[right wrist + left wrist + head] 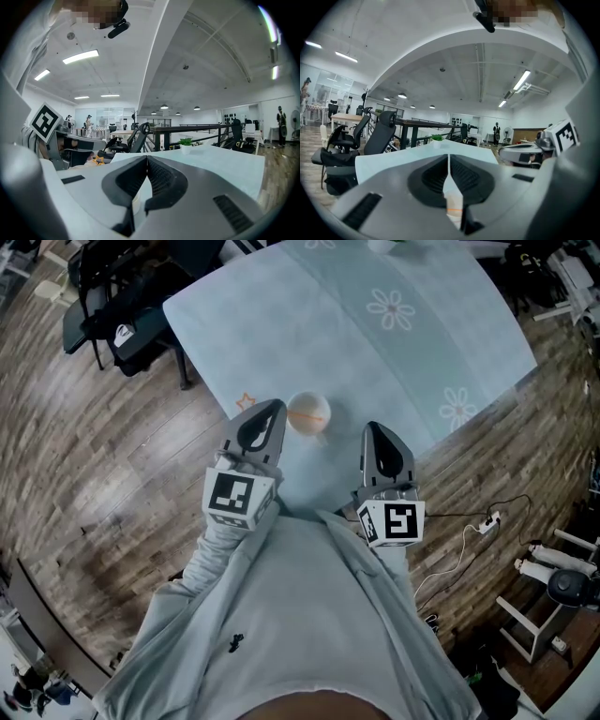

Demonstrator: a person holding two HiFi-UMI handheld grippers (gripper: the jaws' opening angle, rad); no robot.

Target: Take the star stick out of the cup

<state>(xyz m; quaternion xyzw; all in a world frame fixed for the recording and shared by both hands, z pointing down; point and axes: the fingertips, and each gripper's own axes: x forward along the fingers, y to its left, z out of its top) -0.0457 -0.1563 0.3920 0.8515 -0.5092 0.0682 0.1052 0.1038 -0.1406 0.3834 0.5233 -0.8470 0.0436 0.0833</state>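
A small pale cup (307, 414) with an orange band stands on the light blue tablecloth (375, 343) near the table's front edge. An orange outlined star (246, 401) lies just left of my left gripper (270, 411), outside the cup. Its stick is hidden under the gripper. My left gripper's jaws meet at the tips, and the cup (453, 207) shows through the gap below them. My right gripper (374, 428) is to the right of the cup, apart from it, with its jaws shut and nothing between them. In the right gripper view the star (97, 160) sits beside the left gripper.
The cloth has daisy prints (391, 308). A small potted plant (186, 146) stands at the table's far end. Black office chairs (112, 306) are on the wooden floor to the left, and cables with a power strip (486, 521) lie to the right.
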